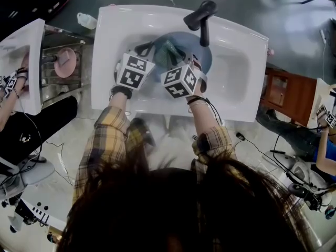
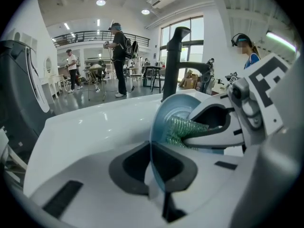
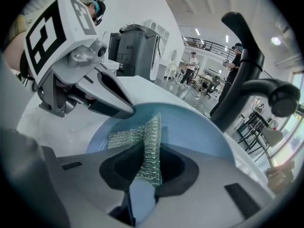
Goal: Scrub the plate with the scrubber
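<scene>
My left gripper [image 2: 153, 169] has its jaws shut tight on the rim of the plate [image 2: 165, 115]. From there I see the plate edge-on, a thin blue line running up between the dark pads. It stands tilted on its edge, with its face turned toward my right side.

My right gripper [image 3: 149, 170] has its jaws closed on the scrubber [image 3: 151, 139], a green, glittery mesh pad that is folded where the pads pinch it. The free part of the scrubber spreads past the tips and lies against the blue face of the plate. In the right gripper view, the left gripper's tips come in from the upper left and meet the plate's rim. In the left gripper view, the right gripper's tips push the scrubber onto the plate's face.

The plate sits over the basin of the white sink [image 1: 236, 72], just below the spout of the black faucet [image 1: 202, 17]. In the head view my two grippers are side by side above the basin, and their marker cubes are close together. My sleeves are yellow plaid.

Left of the sink, a pink round thing [image 1: 65, 62] sits on a metal rack [image 1: 58, 85]. A clear bottle [image 1: 86, 20] lies beyond the sink's far left corner. Other people [image 2: 118, 56] stand well back in the room.
</scene>
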The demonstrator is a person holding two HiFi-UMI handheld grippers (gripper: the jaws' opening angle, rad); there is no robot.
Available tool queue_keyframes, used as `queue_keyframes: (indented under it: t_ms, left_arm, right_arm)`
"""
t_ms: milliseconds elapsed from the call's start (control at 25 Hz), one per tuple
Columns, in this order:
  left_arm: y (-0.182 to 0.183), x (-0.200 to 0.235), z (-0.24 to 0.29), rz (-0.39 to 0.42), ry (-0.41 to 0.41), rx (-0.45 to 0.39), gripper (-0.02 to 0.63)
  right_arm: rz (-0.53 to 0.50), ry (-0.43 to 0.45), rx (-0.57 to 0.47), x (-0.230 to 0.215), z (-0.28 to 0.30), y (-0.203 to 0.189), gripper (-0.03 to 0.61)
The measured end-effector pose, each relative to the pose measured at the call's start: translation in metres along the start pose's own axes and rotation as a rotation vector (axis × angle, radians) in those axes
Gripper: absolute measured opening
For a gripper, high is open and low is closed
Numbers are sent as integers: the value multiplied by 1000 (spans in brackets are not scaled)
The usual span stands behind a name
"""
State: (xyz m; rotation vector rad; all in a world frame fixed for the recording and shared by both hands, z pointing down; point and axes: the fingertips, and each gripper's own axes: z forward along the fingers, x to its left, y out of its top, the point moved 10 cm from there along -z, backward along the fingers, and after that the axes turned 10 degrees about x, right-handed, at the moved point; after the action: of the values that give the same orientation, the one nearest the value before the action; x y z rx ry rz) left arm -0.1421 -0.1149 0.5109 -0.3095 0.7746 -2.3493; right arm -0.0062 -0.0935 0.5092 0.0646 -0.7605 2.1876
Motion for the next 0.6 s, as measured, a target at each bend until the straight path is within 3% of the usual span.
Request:
queue_keyframes:
  t_ms: [240, 600]
  left_arm:
    - [-1, -3, 3, 49, 8, 33, 23]
    - [-4, -10, 9, 86, 4, 74, 26]
  right_arm:
    - [-50, 64, 75, 9, 2, -15, 86]
    - [-89, 76, 175, 7, -3, -50, 86]
